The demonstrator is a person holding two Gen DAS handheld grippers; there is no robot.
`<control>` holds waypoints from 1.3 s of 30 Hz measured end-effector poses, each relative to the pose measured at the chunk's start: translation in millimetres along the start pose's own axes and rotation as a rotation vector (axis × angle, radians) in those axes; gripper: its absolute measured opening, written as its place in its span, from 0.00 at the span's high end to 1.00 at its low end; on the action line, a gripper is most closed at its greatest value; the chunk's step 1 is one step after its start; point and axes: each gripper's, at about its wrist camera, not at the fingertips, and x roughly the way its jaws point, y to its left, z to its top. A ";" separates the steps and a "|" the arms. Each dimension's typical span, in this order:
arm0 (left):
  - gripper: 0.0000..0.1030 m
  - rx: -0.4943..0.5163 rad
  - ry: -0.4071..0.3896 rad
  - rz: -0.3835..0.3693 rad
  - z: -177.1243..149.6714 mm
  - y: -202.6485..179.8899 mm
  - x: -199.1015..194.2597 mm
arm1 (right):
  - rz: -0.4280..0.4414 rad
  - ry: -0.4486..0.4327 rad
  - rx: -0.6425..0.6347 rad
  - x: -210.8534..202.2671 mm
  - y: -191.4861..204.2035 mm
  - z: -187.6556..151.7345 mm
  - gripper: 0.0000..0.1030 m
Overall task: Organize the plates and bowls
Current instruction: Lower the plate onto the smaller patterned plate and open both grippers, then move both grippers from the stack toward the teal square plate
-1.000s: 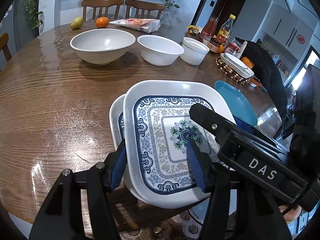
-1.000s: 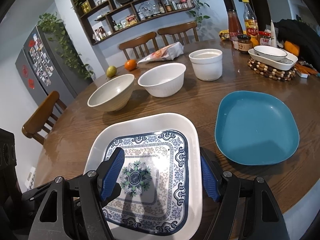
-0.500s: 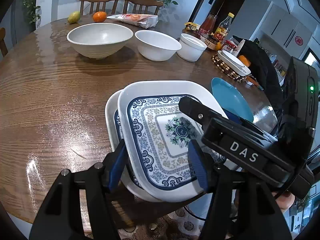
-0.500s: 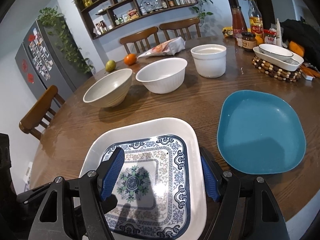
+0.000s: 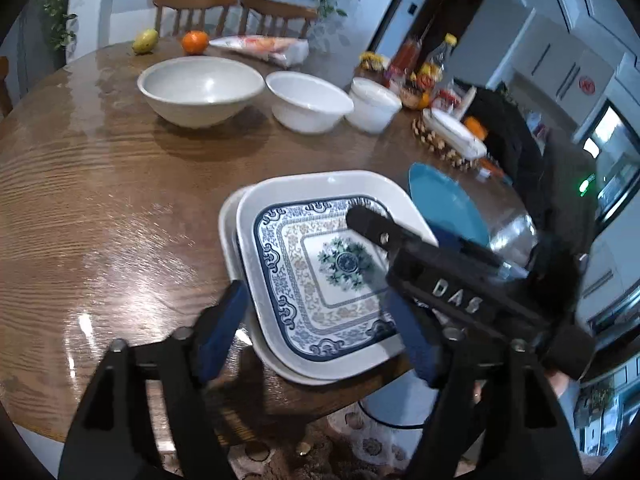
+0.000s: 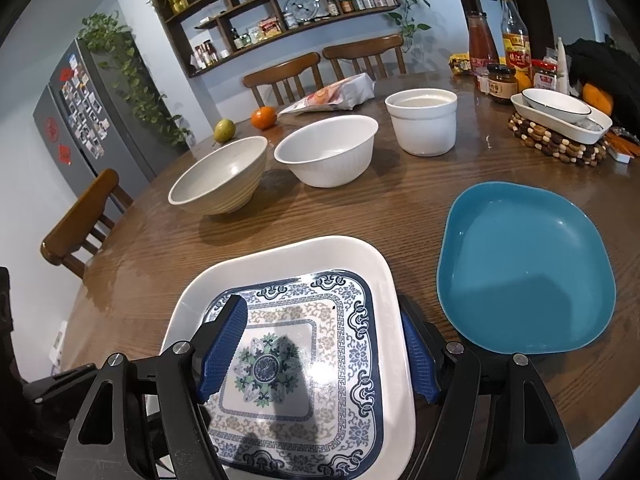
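Observation:
Two square white plates with blue patterns lie stacked at the table's front edge; the top plate (image 5: pixel 324 272) (image 6: pixel 304 344) sits slightly offset on the lower one (image 5: pixel 228 224). A blue square plate (image 6: pixel 524 268) (image 5: pixel 444 204) lies to their right. Three bowls stand behind: a beige bowl (image 6: pixel 220 176) (image 5: pixel 200 92), a white bowl (image 6: pixel 328 152) (image 5: pixel 308 100) and a white pot (image 6: pixel 422 120) (image 5: pixel 374 104). My left gripper (image 5: pixel 316 336) is open and empty, at the stack's near edge. My right gripper (image 6: pixel 320 356) is open and empty above the top plate.
A dish on a beaded trivet (image 6: pixel 560 128), sauce bottles (image 6: pixel 516 40) and jars stand at the right back. A pear (image 6: pixel 223 130), an orange (image 6: pixel 264 117) and a snack bag (image 6: pixel 332 98) lie at the far side. Chairs surround the wooden table (image 5: pixel 80 208).
My left gripper has pulled back toward the table's front edge, off the stack. The right gripper has risen slightly over the top plate. The plates have not moved.

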 end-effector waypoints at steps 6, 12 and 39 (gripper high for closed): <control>0.27 -0.016 -0.014 0.023 -1.4 8.8 -3.8 | -0.005 -0.006 -0.019 -1.1 5.2 -0.1 0.28; 0.27 -0.065 -0.024 0.049 -0.9 21.4 -2.5 | -0.020 -0.013 -0.035 -4.4 7.4 0.3 0.28; 0.56 -0.047 -0.056 0.097 -3.0 25.4 11.8 | 0.020 0.044 -0.025 9.7 11.7 -9.0 0.27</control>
